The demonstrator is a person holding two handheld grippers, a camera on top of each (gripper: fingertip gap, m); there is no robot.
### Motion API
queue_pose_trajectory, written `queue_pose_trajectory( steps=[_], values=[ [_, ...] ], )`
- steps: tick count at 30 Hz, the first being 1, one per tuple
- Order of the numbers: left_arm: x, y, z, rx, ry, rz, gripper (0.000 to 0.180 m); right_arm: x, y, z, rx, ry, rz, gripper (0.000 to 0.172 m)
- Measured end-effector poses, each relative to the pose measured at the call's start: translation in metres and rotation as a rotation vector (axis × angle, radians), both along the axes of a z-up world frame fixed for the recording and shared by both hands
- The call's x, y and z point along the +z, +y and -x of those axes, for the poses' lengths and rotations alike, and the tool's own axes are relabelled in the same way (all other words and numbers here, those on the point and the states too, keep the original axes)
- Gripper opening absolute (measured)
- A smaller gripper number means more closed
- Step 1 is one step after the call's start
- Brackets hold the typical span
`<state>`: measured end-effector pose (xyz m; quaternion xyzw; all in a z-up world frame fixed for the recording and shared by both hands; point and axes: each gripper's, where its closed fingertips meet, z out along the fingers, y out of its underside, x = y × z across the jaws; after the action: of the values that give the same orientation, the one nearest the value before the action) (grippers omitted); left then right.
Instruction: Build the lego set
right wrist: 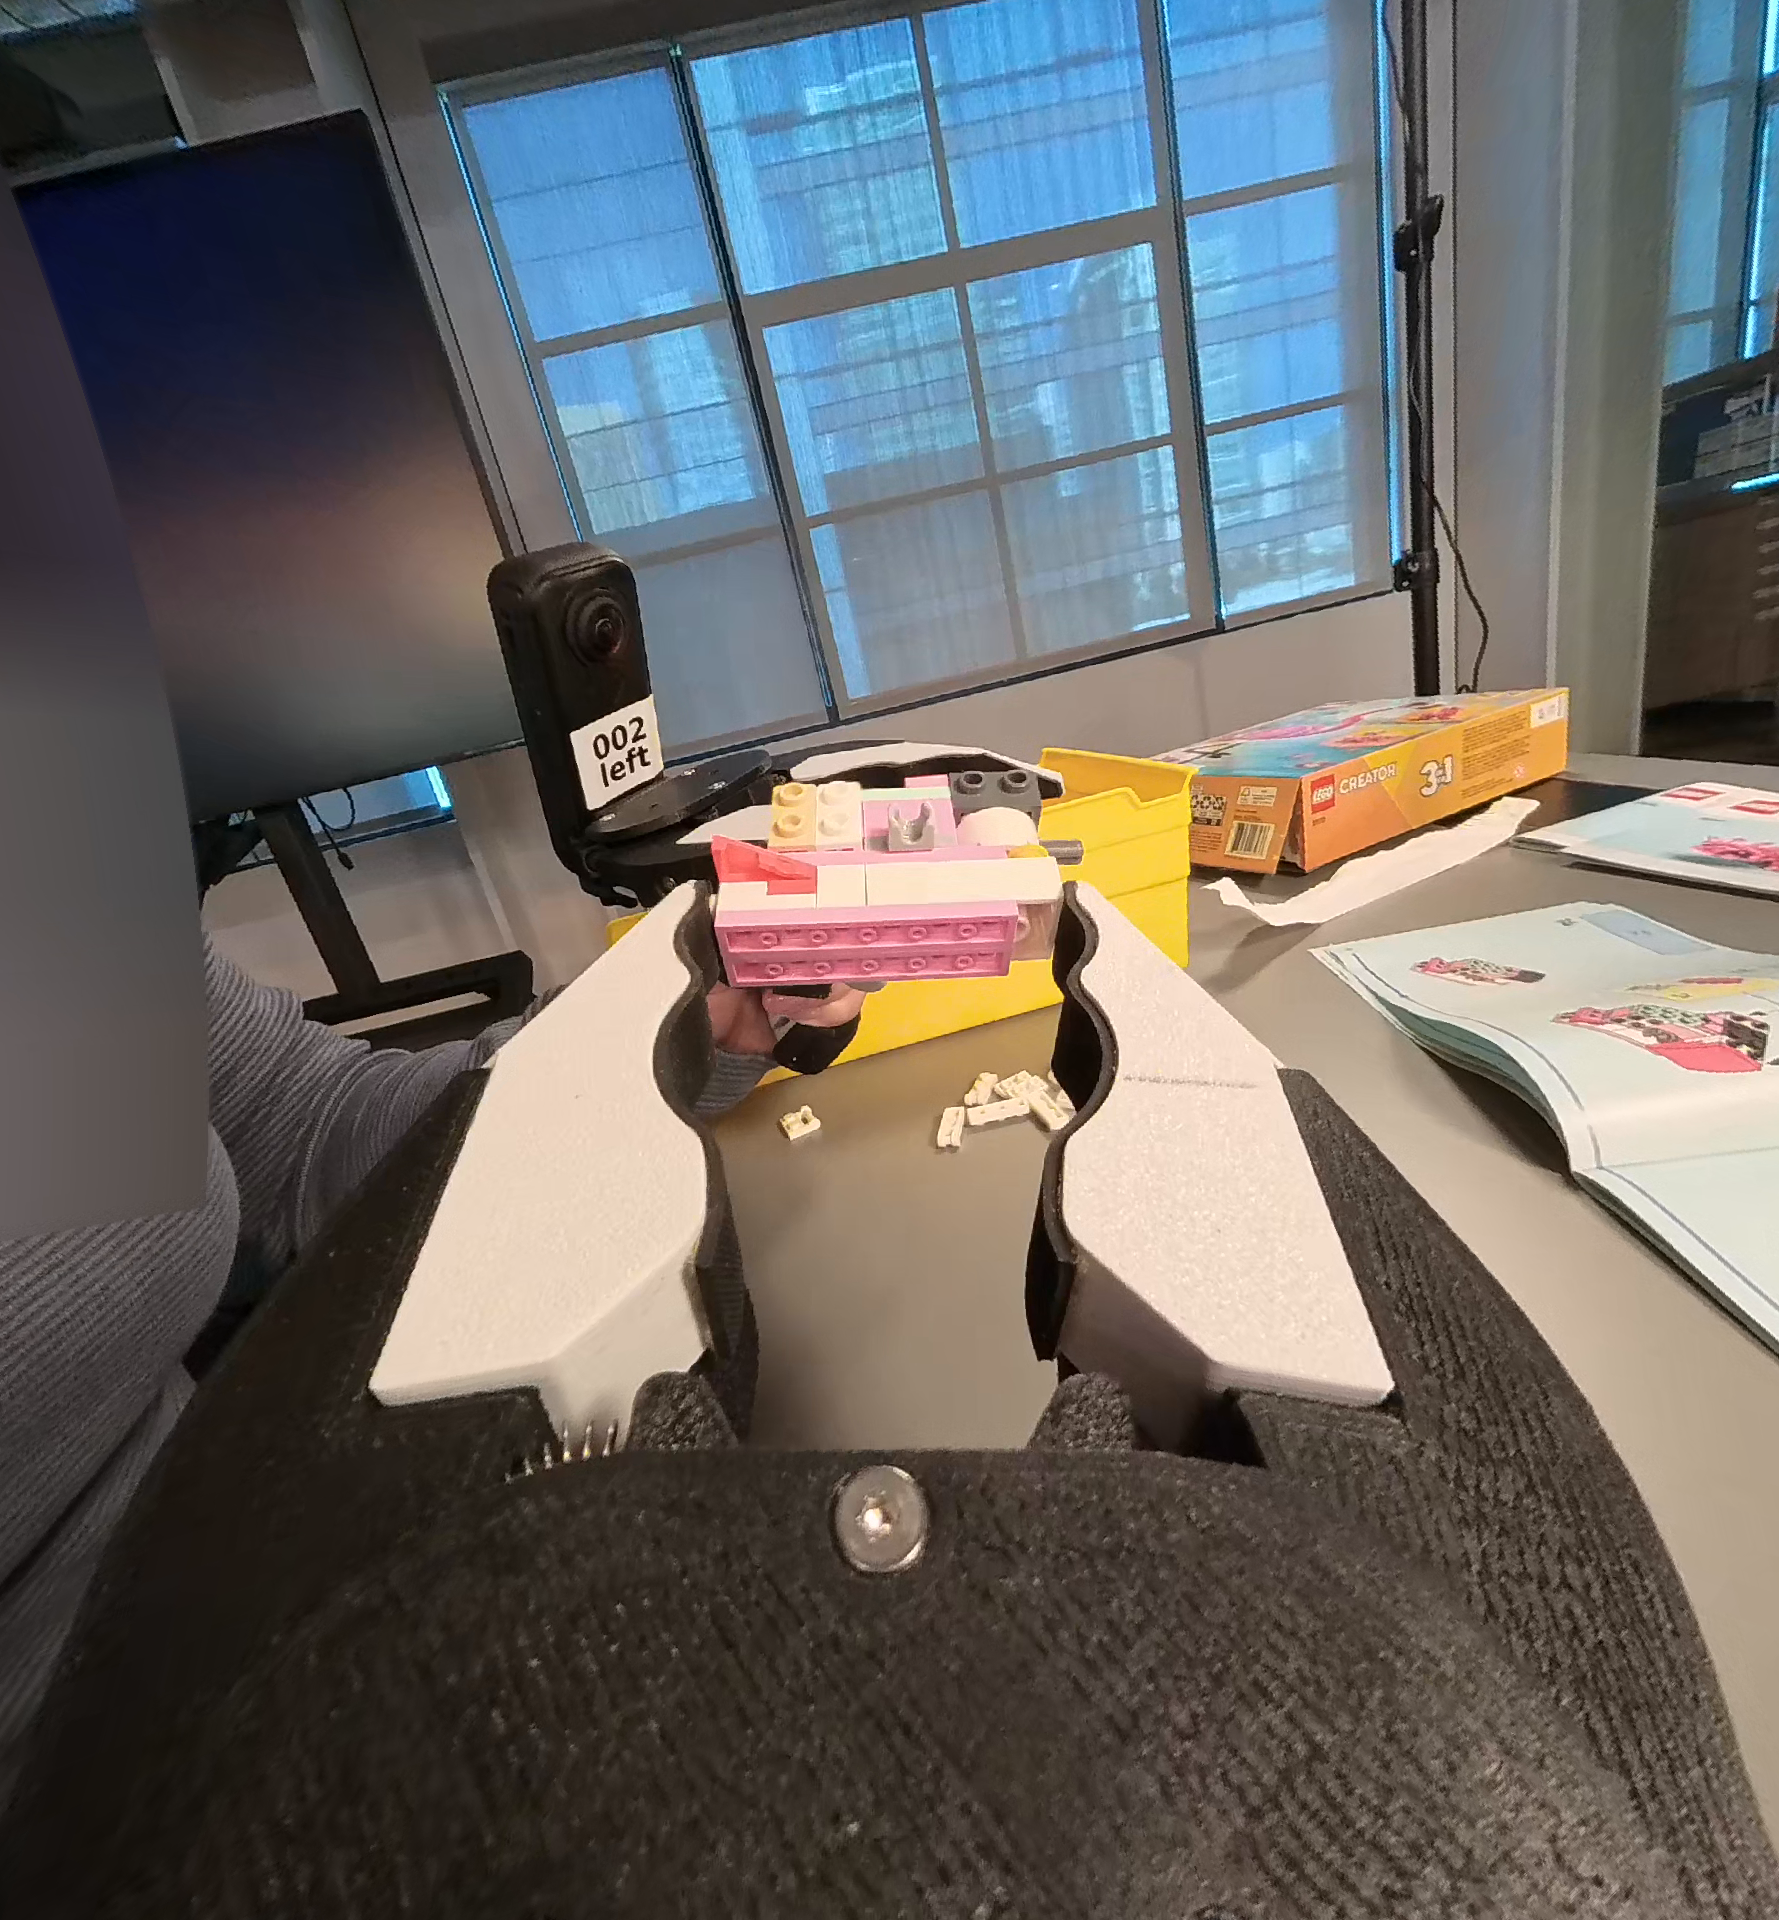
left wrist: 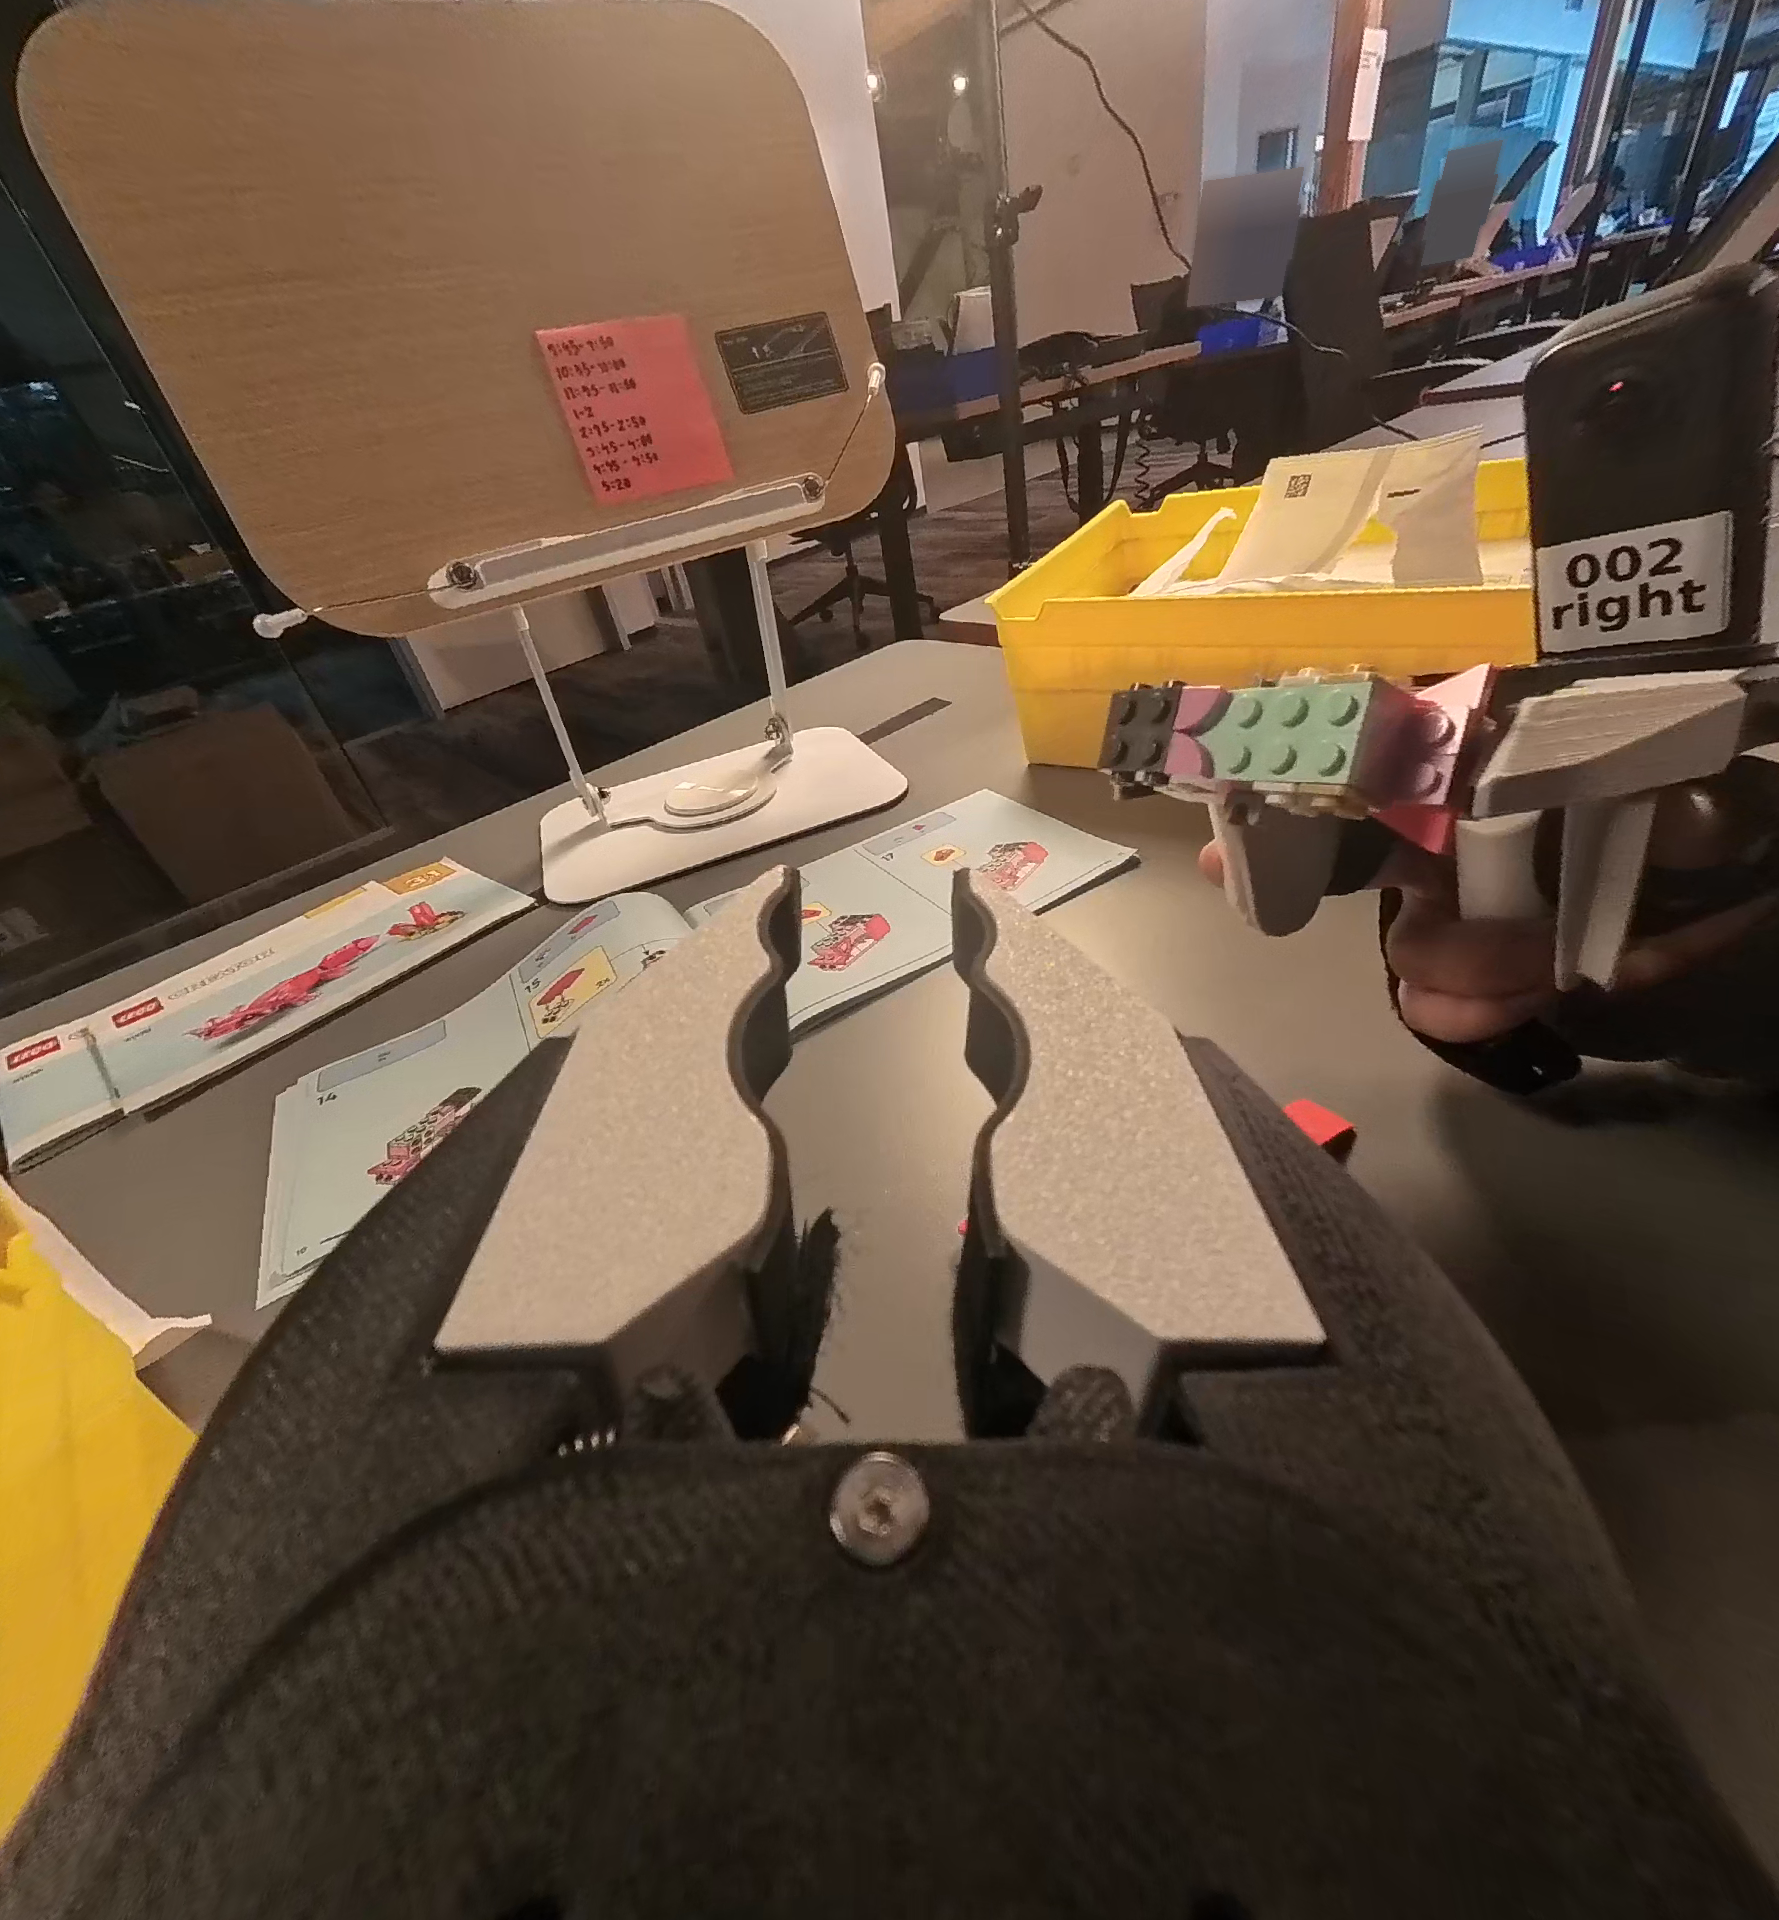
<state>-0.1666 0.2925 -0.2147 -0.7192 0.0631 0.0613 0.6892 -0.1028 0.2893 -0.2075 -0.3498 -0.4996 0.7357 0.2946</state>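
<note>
Your right tool (right wrist: 874,925): pinching pink brick assembly (right wrist: 869,935) end to end, above counter (right wrist: 885,1247). Loose white pieces (right wrist: 1004,1101) beneath assembly. Your left tool (left wrist: 874,914): spread, bare, beside assembly, over open booklet (left wrist: 864,935). Risk: squeeze may pop bricks apart.

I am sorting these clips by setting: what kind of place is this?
Probably an open-plan office or lab. Rows of desks with chairs stretch behind the grey table, large grid windows line one wall, and a monitor on a stand sits nearby.
</note>
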Motion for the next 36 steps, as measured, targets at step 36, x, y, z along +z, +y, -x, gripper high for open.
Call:
queue_pose_trajectory(
  steps=[36],
  values=[
    [0.003,0.007,-0.060,0.209,0.902,-0.211,0.040,0.005,-0.010,0.007,0.103,-0.004,0.291,0.064]
  ],
)
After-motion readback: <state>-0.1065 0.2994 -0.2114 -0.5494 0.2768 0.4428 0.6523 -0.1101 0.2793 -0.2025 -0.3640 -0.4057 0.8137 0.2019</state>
